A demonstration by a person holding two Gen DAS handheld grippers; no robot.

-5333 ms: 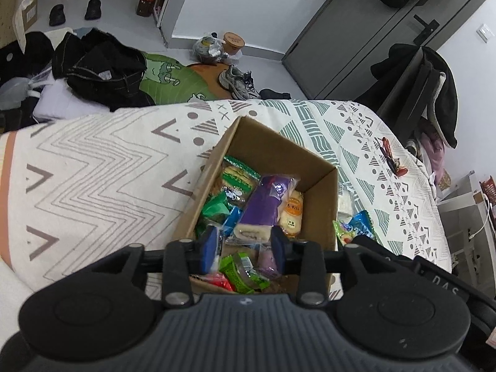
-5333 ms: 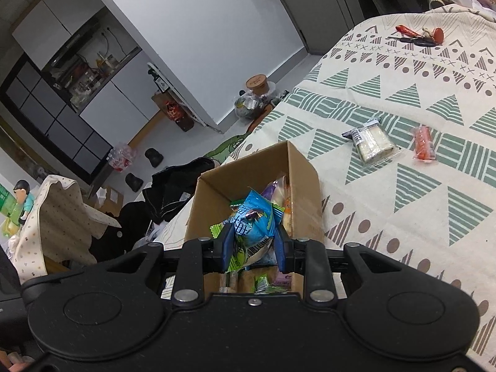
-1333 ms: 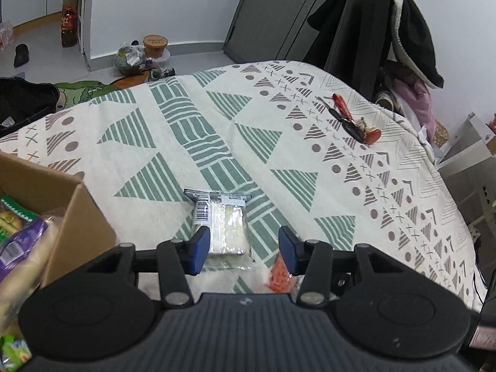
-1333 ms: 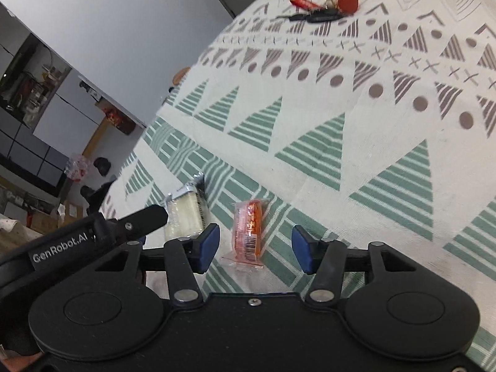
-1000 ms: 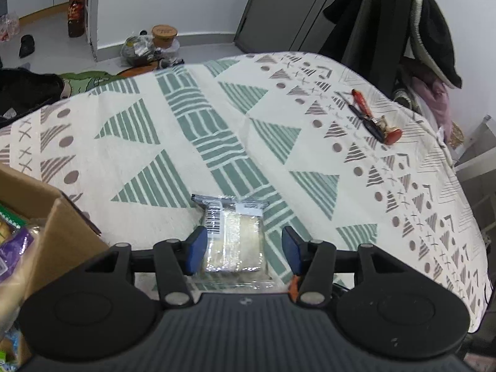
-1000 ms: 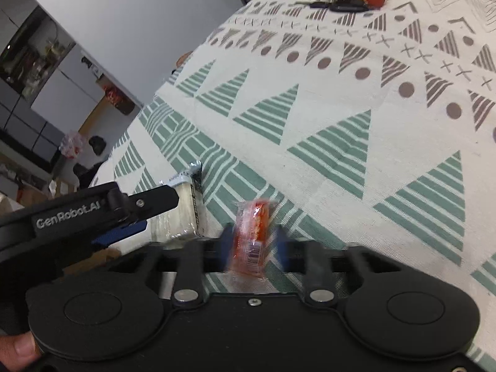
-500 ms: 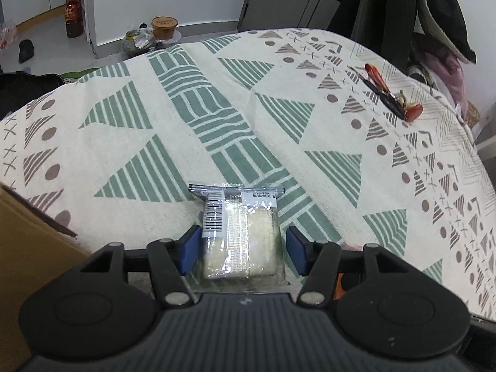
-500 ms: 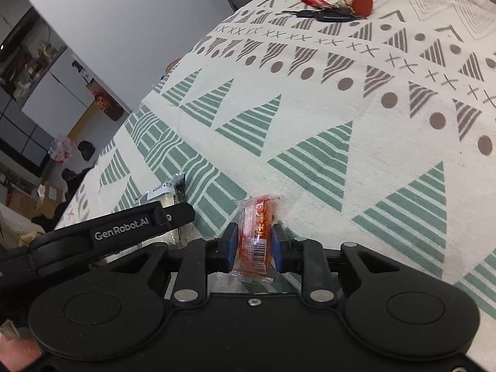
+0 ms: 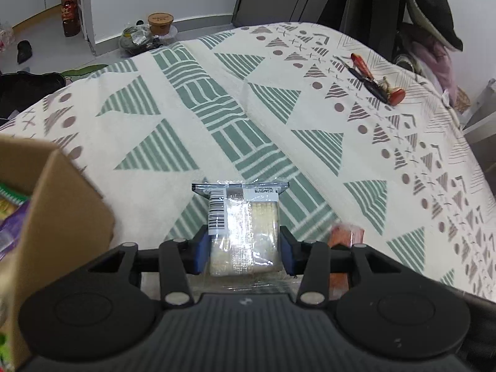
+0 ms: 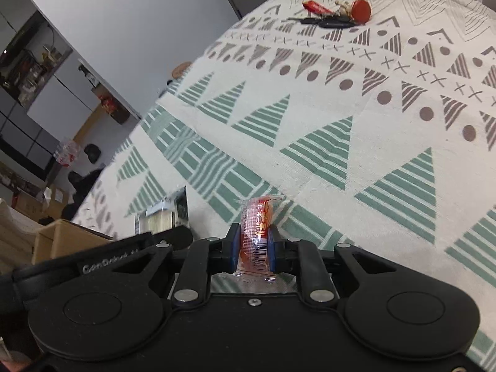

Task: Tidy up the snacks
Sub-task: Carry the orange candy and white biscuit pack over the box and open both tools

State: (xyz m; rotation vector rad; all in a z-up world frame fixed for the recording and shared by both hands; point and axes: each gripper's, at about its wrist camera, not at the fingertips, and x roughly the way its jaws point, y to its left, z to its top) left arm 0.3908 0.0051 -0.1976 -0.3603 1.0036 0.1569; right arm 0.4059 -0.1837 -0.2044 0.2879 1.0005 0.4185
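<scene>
Clear-wrapped pale wafer pack (image 9: 245, 232) sits clamped in left gripper (image 9: 245, 252); right gripper (image 10: 254, 249) pinches small orange packet (image 10: 257, 232).

Left hand-held gripper (image 9: 245, 255) clamping clear cracker pack (image 9: 243, 229), cardboard box (image 9: 59, 204) left

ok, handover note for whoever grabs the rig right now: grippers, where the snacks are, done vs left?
Left gripper: shut on the clear cracker pack, which is still low over the bedspread.
Right gripper: shut on the small orange packet, held upright.
Cardboard box: at the left gripper's left, already holding other snacks.
Done: both loose snacks gripped.
Left: carry both to the box and release. The keys at the far side are not snacks; probably leave them.
</scene>
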